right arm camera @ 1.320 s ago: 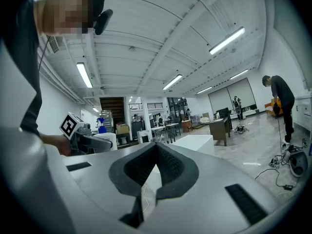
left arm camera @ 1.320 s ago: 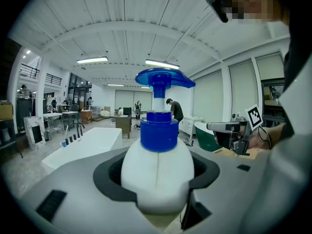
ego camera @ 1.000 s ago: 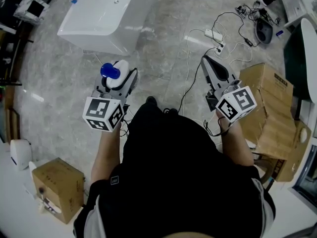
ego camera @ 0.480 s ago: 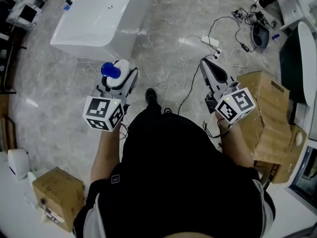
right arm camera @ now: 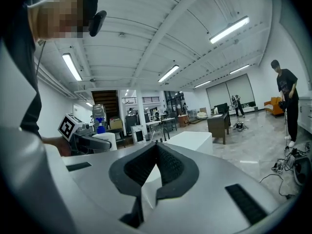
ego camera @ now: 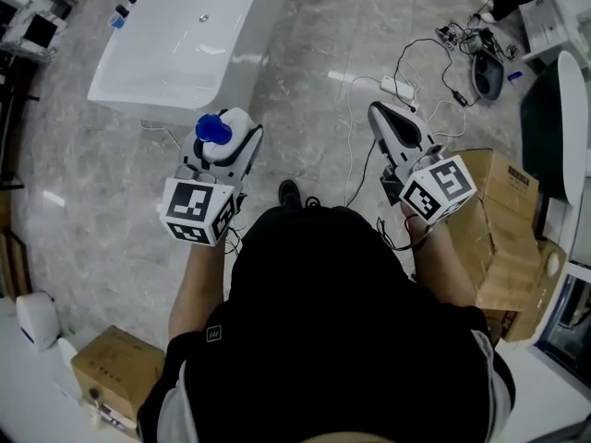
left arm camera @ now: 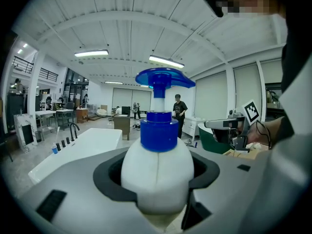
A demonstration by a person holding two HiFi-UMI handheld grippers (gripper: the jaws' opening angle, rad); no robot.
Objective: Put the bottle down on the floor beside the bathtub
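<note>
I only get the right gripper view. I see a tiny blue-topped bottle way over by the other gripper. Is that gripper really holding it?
Observer: Yes. The left gripper has both jaws pressed on the bottle's white belly, and it stands upright.
Operator: Is it over the bathtub?
Observer: No. In the head view it looks to be over the floor, just short of the bathtub's near end.
Operator: Is anything close to my gripper?
Observer: A cardboard box sits close on the right gripper's right.
</note>
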